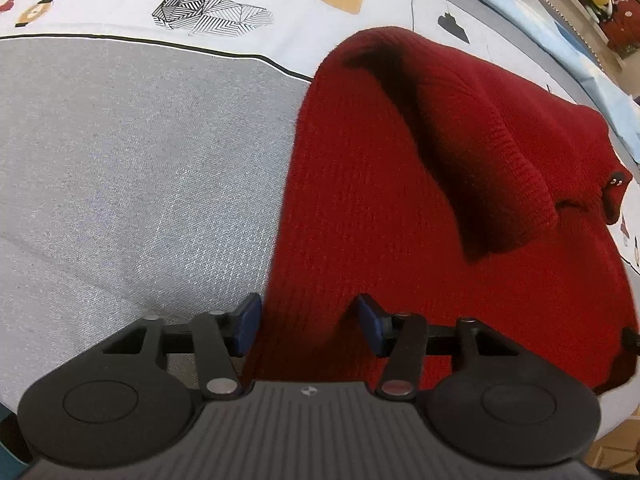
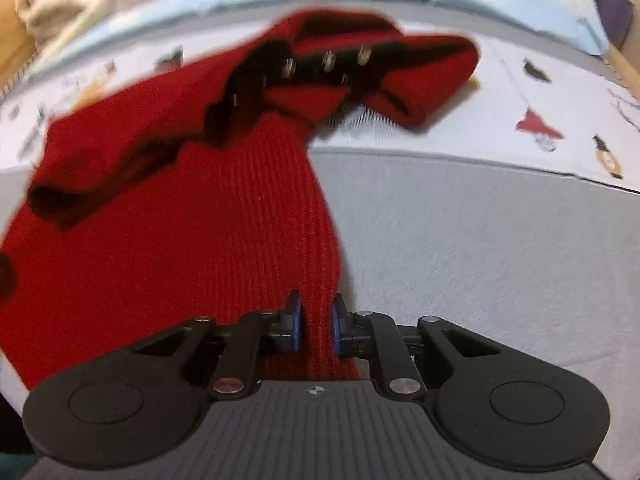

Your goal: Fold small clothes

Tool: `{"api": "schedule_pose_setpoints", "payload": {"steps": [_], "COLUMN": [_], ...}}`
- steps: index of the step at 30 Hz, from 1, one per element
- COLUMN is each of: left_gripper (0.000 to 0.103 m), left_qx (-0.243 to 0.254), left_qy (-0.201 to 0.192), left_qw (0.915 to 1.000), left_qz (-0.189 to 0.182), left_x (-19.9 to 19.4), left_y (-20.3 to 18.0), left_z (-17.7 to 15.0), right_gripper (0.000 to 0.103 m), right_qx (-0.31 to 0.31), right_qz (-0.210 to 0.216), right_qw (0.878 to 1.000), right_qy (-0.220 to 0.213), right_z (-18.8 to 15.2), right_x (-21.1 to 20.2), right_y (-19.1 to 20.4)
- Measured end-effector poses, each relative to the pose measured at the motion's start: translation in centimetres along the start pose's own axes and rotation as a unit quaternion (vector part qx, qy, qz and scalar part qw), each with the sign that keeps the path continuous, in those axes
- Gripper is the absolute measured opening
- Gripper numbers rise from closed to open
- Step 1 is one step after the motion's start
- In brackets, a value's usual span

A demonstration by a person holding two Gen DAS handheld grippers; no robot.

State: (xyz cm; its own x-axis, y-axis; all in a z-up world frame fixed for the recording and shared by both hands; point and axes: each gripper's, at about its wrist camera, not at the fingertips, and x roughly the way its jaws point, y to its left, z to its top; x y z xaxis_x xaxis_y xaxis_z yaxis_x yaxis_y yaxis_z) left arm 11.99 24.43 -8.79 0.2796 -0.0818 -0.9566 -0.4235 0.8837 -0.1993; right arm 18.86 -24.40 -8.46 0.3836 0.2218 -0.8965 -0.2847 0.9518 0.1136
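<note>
Both grippers at the near hem of a dark red knitted cardigan (image 1: pixel 400 200) on a grey bedspread (image 1: pixel 140 160).

Left wrist view: left gripper (image 1: pixel 308 326) is spread wide, straddling the hem's corner, likely ready to pinch for a fold. Right wrist view, blurred: right gripper (image 2: pixel 316 326) narrowed, pinching the opposite corner; only here do the button band's metal snaps (image 2: pixel 328 60) show clearly.

Knit garment (image 1: pixel 420 208): dark red, ribbed. Sheet (image 1: pixel 132 168): grey weave; far part white, geometric black-lined deer print (image 1: pixel 208 0).
</note>
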Motion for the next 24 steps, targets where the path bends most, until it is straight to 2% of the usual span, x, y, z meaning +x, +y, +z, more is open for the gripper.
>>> {"api": "schedule_pose_setpoints", "payload": {"steps": [4,7,10,16,18,19,20,21,24], "left_gripper": [0.009,0.008,0.008,0.010,0.012,0.019,0.029,0.031,0.035], "left_qx": [0.005,0.028,0.059,0.083,0.087,0.087,0.086,0.086,0.096], "left_qy": [-0.008,-0.017,-0.014,0.011,0.016,0.019,0.022,0.024,0.029], "left_qw": [0.9997,0.9983,0.9968,0.9954,0.9953,0.9954,0.9956,0.9956,0.9947], "left_qz": [-0.021,-0.048,-0.052,-0.046,-0.039,-0.034,-0.030,-0.027,-0.024], "left_x": [-0.3,-0.9,-1.1,-0.5,-0.4,-0.3,-0.2,-0.2,0.2], "left_y": [-0.5,-1.2,-1.5,-0.7,-0.4,-0.3,-0.3,-0.3,-0.7], "left_z": [-0.1,-0.5,-0.9,-1.1,-1.2,-1.3,-1.3,-1.4,-1.4], "right_gripper": [0.014,0.013,0.013,0.014,0.023,0.027,0.036,0.044,0.051], "right_qx": [0.009,-0.014,-0.012,-0.018,-0.024,-0.027,-0.029,-0.030,-0.030], "right_qz": [0.023,0.019,0.006,-0.013,-0.026,-0.033,-0.041,-0.050,-0.049], "right_qw": [0.999,0.999,1.000,0.997,0.996,0.996,0.996,0.996,0.997], "right_qy": [-0.033,-0.036,-0.020,0.076,0.081,0.078,0.073,0.065,0.051], "right_z": [-0.9,-2.2,-3.3,-5.5,-5.4,-5.3,-5.1,-4.8,-4.2], "right_x": [-3.8,-5.5,-6.0,-4.1,-3.7,-3.5,-3.4,-3.3,-3.0], "right_y": [-0.4,-0.3,-0.9,-1.3,-0.9,-0.7,-0.5,-0.3,0.4]}}
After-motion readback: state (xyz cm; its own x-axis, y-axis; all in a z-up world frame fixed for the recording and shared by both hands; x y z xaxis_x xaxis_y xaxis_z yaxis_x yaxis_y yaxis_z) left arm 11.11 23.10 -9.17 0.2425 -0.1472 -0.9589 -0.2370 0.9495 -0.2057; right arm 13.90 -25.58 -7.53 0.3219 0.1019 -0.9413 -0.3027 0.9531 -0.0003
